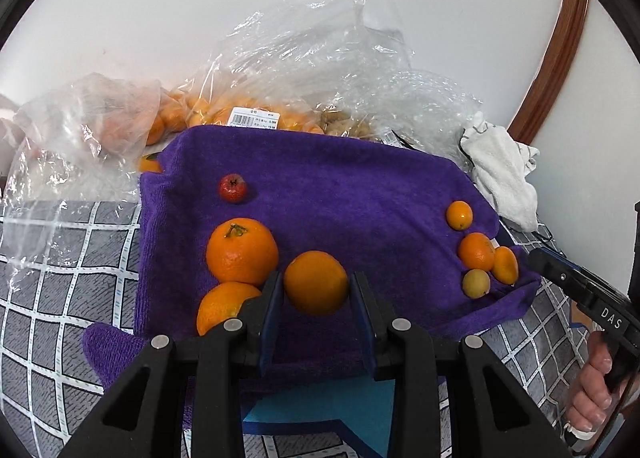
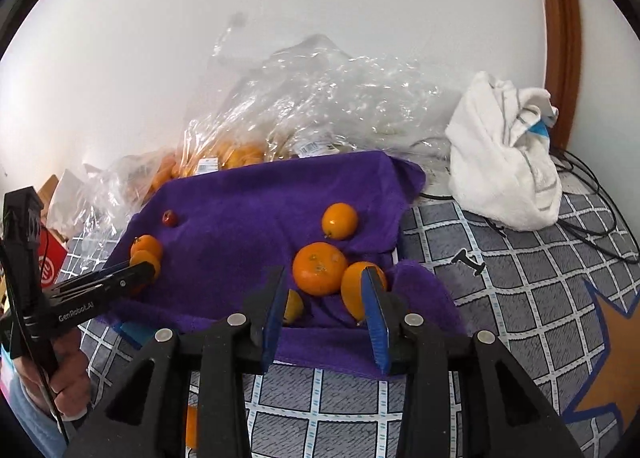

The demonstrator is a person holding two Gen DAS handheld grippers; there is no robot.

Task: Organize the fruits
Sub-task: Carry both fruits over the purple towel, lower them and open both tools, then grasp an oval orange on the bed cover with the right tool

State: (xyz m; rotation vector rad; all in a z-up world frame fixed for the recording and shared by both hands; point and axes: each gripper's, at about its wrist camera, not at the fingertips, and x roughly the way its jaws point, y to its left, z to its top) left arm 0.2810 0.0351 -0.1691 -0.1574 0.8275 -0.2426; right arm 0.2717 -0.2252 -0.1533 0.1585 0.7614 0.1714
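A purple towel [image 1: 360,198] lies on a grey checked cover. My left gripper [image 1: 316,284] is shut on a large orange [image 1: 316,298] just above the towel, beside two other large oranges [image 1: 242,250] and a small red fruit [image 1: 233,188]. At the towel's right edge sits a cluster of small oranges [image 1: 476,251] with a yellowish fruit [image 1: 476,283]. In the right wrist view my right gripper [image 2: 323,282] stands open over that cluster, pads touching nothing. One small orange [image 2: 320,268] lies just beyond its tips, and another [image 2: 354,290] is partly hidden by the right finger.
Clear plastic bags [image 1: 248,106] holding more oranges are heaped behind the towel against a white wall. A crumpled white cloth [image 2: 504,158] and black cables [image 2: 592,198] lie at the right. A red box [image 2: 52,262] is at the far left. A hand [image 1: 592,398] grips the right tool.
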